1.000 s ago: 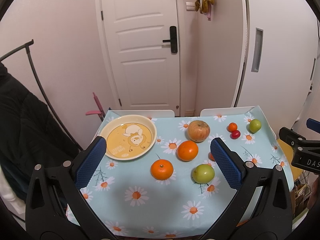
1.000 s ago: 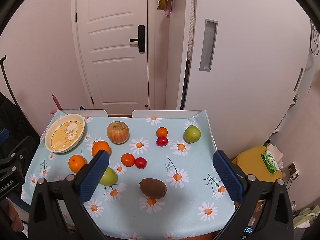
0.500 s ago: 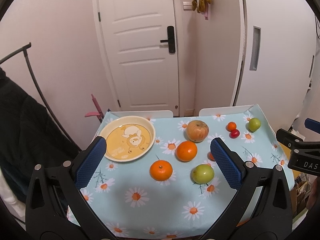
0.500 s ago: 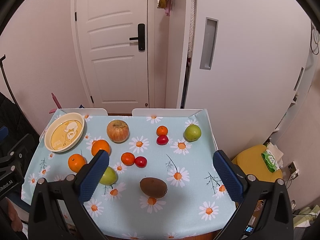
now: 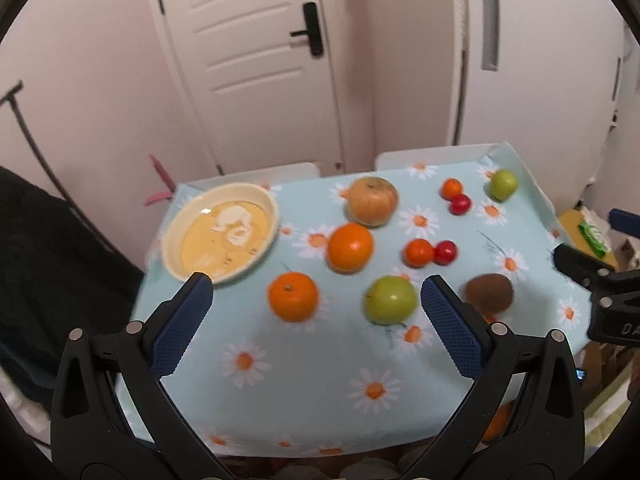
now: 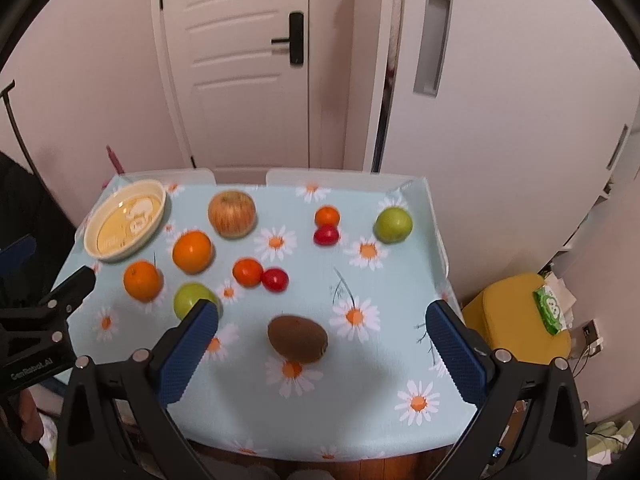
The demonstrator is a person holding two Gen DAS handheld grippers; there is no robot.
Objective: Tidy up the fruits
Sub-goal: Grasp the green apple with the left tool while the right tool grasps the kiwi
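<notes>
Above the near edge of the table, the left gripper (image 5: pixel 316 300) hangs with its blue-padded jaws spread wide and nothing between them; the right gripper (image 6: pixel 322 328) does likewise a little further right, also spread wide and empty. Framed between the left jaws lie a round orange mandarin with a green stem dot (image 5: pixel 293 297) and a round yellow-green apple (image 5: pixel 390 300), side by side but apart. Between the right jaws lies a brown fuzzy oval kiwi (image 6: pixel 298 339), its long axis running roughly left to right across the daisy-printed pale blue tablecloth (image 6: pixel 384 280).

Beyond these sit a larger smooth orange (image 5: pixel 350 247), a small orange tangerine (image 5: pixel 419 252) touching a small red round fruit (image 5: pixel 445 252), and a big streaked yellow-red apple (image 5: pixel 373 201) with its stem dimple facing up. Far right, a second small tangerine (image 6: pixel 327 215) touches a second small red fruit (image 6: pixel 326 235), with a second green apple (image 6: pixel 393 224) near the cloth's corner. At the far left corner stands a shallow cream round plate with a yellow cartoon-printed centre (image 5: pixel 272 206), holding no fruit.

Only the right wrist view shows the yellow stool (image 6: pixel 516 320) beside the table, bearing a green tissue pack (image 6: pixel 552 310) in full; the left wrist view catches just a sliver of them at its edge, and is motion-blurred.
</notes>
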